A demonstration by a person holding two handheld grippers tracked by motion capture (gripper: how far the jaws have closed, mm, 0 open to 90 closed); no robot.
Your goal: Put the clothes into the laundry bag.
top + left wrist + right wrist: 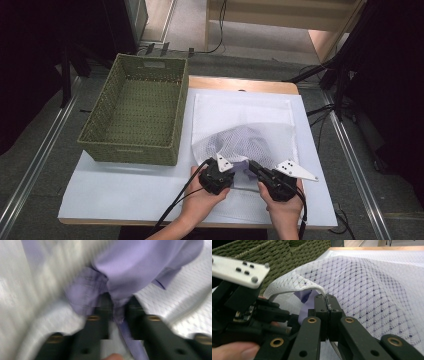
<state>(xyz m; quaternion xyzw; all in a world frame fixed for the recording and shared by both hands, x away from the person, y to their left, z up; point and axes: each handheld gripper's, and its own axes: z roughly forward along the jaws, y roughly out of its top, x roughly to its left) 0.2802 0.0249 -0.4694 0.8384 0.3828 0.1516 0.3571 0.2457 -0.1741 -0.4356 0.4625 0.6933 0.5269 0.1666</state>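
At the near edge of the worktop (125, 195), a white mesh bag (250, 135) lies flat on the pale cover, with a lilac garment (140, 267) bunched inside it near its open end. Both hands come in from below, just beside each other at that opening.

Right gripper (328, 305) — its jaws are pressed together on the rim of the bag, lifting the white edge into an arch with the garment showing underneath. Left gripper (119, 307) sits at the mouth of the bag; its jaws are pinched on a fold of the lilac cloth, a strip of which hangs down between them. That view is blurred, so the finer contact cannot be made out.

To the left of the bag stands a green woven basket (107, 117) — touching the bag's side, or just beside it.
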